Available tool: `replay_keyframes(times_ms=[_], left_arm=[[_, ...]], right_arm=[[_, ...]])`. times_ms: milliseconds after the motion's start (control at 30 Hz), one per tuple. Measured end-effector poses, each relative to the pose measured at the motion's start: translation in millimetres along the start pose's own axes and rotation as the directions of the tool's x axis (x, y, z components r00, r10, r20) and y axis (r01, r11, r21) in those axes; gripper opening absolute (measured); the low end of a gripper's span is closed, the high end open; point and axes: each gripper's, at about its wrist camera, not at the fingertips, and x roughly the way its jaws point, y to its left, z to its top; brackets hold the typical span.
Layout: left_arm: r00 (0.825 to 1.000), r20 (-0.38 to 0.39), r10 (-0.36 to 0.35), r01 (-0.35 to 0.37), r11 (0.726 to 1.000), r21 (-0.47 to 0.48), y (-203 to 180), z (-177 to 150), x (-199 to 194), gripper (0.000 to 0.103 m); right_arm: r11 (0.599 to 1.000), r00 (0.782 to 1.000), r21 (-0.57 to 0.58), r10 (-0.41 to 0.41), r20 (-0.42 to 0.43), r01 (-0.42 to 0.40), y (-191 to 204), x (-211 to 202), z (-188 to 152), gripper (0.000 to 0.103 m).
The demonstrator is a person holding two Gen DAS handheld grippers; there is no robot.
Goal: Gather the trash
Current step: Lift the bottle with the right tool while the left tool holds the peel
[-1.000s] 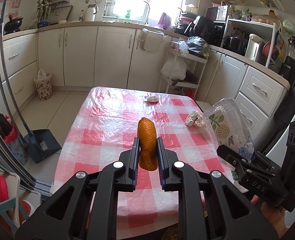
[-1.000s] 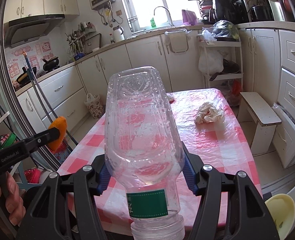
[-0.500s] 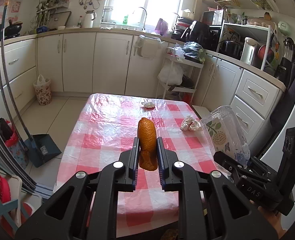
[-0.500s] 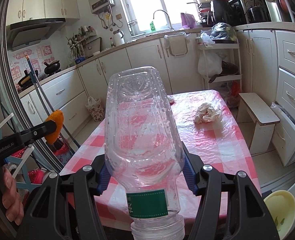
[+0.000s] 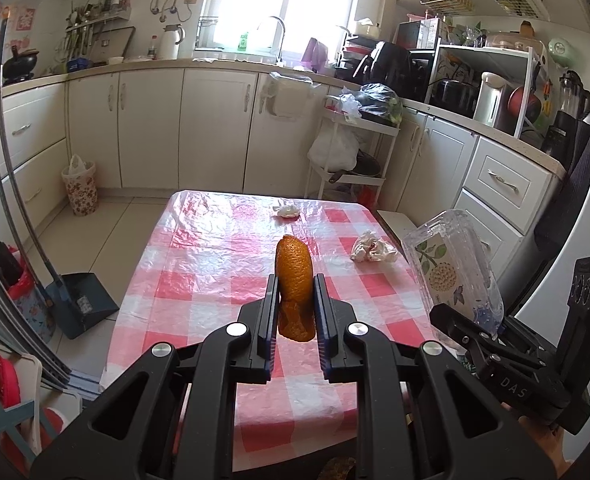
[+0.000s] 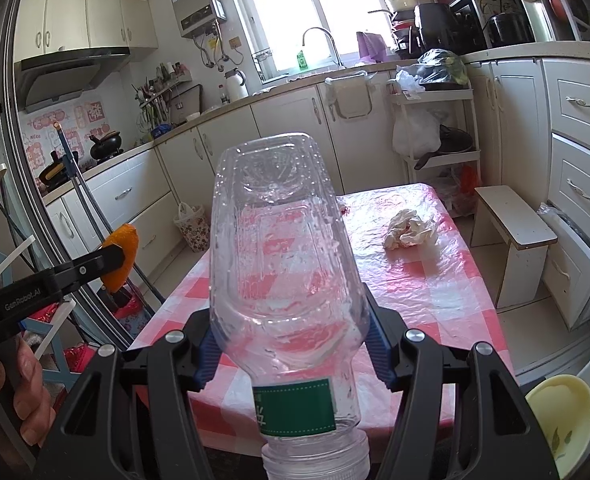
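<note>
- Currently, my left gripper (image 5: 294, 312) is pinched narrow on a curved orange strip of citrus peel (image 5: 294, 276). Both pads press its flanks. The peel's long axis runs along the fingers, its tip sticking out past them toward 12 o'clock.
- My right gripper (image 6: 291, 344) is clamped on a clear, empty plastic bottle with a green label band (image 6: 283, 264). The blue pads bear on its shoulder at 9 and 3 o'clock. The bottle's long axis lies along the fingers, with the base toward 12 o'clock and the open neck toward 6 o'clock, nearest the camera.
- Both loads hang in the air over the near end of the table with the red-and-white checked plastic cloth (image 5: 223, 280); neither touches the cloth.
- Two pieces of trash are left on the cloth. In the right wrist view, a crumpled white paper wad (image 6: 409, 229) lies at about 1 o'clock from my right fingers, well apart. In the left wrist view, a smaller white crumpled scrap (image 5: 287, 211) lies at 12 o'clock, near the far edge.
- Judgement: the larger wad lies nearer my right hand, but neither hand is free. Both loads must be dropped off before any further pick.
- A floral-patterned bin with a white liner (image 5: 80, 186) stands on the floor by the cabinets, at 10 o'clock from my left fingers and well apart. It is the likely drop point, and my left hand is on its side.
</note>
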Motion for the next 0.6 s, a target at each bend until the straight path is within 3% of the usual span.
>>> replay_keyframes(times_ms=[600], left_arm=[[0.999, 0.020, -0.041, 0.040, 0.999, 0.036, -23.6, 2.2, -13.5, 0.016]], right_arm=[[1.000, 1.000, 0.025, 0.000, 0.024, -0.001, -12.3, -29.7, -0.9, 0.059]])
